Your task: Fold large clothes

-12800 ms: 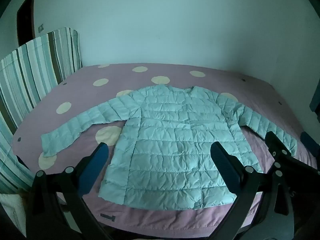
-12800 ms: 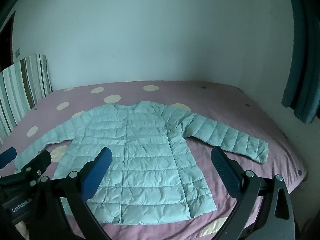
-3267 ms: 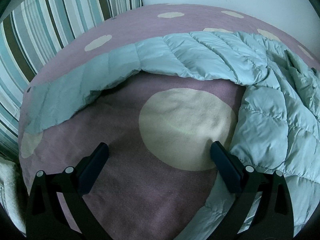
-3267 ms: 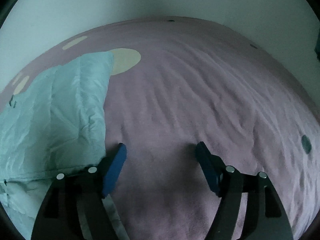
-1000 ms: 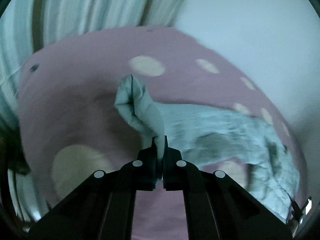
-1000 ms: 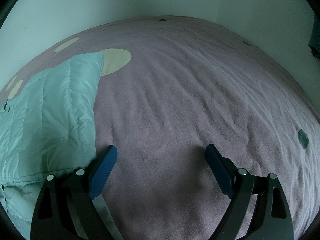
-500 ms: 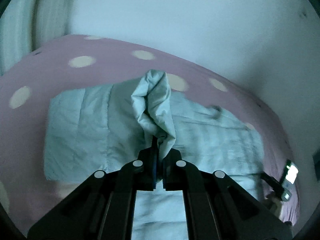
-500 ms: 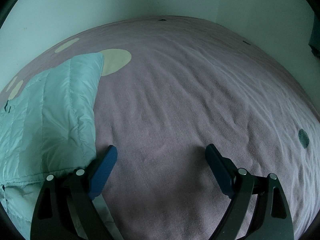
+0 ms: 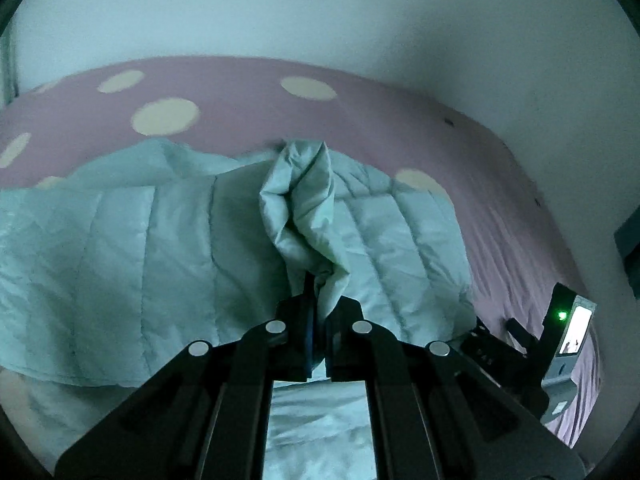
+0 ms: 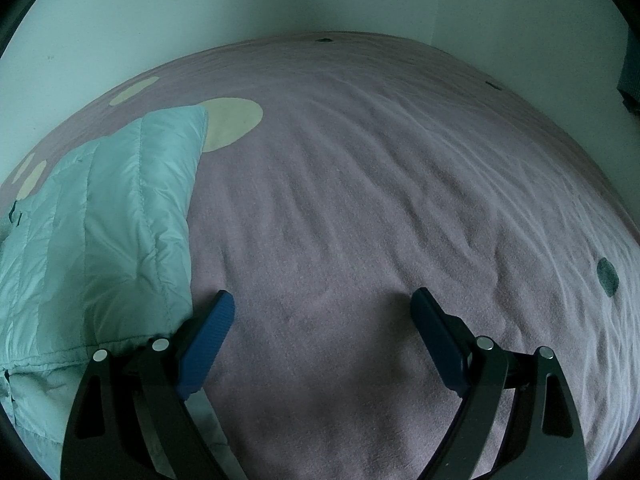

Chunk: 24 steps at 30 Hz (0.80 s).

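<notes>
Pale mint quilted fabric of the jacket [image 9: 132, 248] is seen spread across the bed [image 9: 240, 96], which is covered by a mauve blanket with cream dots. In the left wrist view, a bunched length of the jacket, probably a sleeve [image 9: 304, 208], is pinched by the left gripper [image 9: 316, 320]; jaws are pressed together on the cloth, and the fold is held raised above the jacket body. The quilted body is laid out below and behind it, wrinkled along the far edge. Another part of the jacket is visible under the gripper frame, near the lens.

At the right edge of that view, a device with a lit screen and a green light [image 9: 572, 328] is seen over the blanket, beside dark hardware; what it is cannot be told.

In the right wrist view, the right gripper [image 10: 322, 340] is held low over bare blanket, jaws spread wide, nothing between them. The folded right edge of the jacket [image 10: 120, 220] lies just beside the left-hand finger [image 10: 204, 340]; contact cannot be told. A white wall [image 10: 240, 0] is seen behind the bed.
</notes>
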Motion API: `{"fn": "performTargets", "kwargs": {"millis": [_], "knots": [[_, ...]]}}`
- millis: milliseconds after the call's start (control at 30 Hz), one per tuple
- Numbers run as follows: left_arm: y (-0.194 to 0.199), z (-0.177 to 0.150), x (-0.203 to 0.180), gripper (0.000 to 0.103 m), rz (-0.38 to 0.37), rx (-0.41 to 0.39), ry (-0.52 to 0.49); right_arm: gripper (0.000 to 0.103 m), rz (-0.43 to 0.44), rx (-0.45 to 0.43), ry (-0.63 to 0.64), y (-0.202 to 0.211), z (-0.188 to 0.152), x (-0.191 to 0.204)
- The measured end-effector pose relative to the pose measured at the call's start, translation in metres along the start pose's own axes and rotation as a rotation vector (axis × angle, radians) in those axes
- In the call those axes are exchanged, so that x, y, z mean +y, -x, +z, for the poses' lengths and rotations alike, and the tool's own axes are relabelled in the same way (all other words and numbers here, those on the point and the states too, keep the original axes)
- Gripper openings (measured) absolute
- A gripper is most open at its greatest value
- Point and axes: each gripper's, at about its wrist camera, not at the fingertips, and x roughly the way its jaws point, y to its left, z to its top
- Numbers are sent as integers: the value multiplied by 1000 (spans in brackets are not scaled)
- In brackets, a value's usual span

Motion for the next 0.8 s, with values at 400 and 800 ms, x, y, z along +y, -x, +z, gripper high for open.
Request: {"fn": "performTargets", "kwargs": {"millis": [400, 800], "knots": [[-64, -13, -54, 5, 23, 87, -117, 89, 1, 1, -2, 0, 0, -1], [20, -36, -40, 60, -22, 1, -96, 89, 15, 5, -10, 5, 4, -5]]}}
